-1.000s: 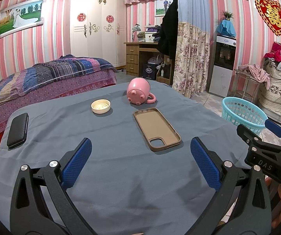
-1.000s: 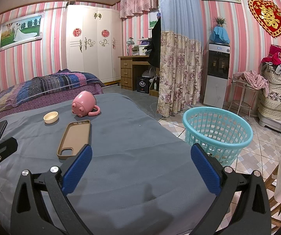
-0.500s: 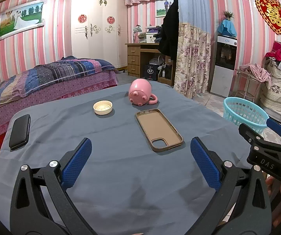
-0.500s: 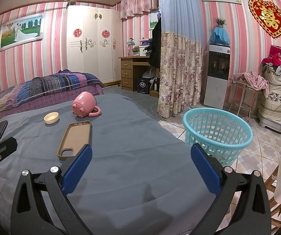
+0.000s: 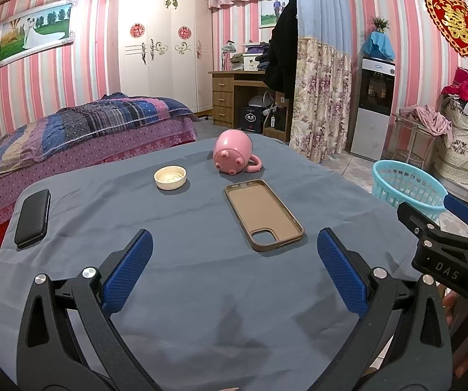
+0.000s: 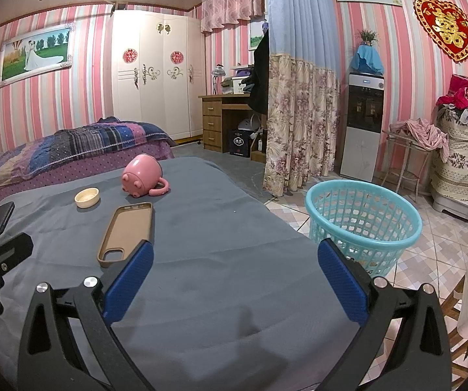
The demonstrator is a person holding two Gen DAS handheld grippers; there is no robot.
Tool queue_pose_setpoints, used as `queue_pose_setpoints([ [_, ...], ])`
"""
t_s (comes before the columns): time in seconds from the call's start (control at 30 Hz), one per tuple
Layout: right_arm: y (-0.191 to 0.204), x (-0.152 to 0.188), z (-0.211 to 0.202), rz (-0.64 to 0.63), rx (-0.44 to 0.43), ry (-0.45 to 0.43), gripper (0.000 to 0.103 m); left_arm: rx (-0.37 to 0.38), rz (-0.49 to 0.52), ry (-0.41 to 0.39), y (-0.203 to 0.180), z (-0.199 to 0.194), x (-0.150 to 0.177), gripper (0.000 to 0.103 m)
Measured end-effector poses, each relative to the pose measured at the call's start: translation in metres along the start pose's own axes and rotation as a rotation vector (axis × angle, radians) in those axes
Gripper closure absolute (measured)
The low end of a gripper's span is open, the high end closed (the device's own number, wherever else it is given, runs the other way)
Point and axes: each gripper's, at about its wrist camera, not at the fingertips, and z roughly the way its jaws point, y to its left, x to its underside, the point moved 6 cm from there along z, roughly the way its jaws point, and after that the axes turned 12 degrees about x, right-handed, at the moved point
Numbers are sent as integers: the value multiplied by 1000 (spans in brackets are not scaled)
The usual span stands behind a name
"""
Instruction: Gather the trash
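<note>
On the grey-clothed table (image 5: 201, 293), phone case (image 5: 263, 216), pink mug (image 5: 234, 156) tipped over, both hand-held grippers (image 5: 234, 273) (image 6: 235, 277) spread apart, pink-striped bedroom.

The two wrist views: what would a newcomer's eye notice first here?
Probably the pink pig-shaped mug, lying on its side at the far end of the grey-blue table, with a brown phone case lying open side up in front of it. Next, the turquoise basket on the tiled floor right of the table. Both tongs, left and right, are open and empty.
</note>
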Motion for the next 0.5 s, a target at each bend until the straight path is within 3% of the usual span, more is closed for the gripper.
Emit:
queue_pose_setpoints([
  [0.5, 2, -5, 0, -9, -3, -10, 4, 3, -2, 1, 1, 0, 0, 5],
])
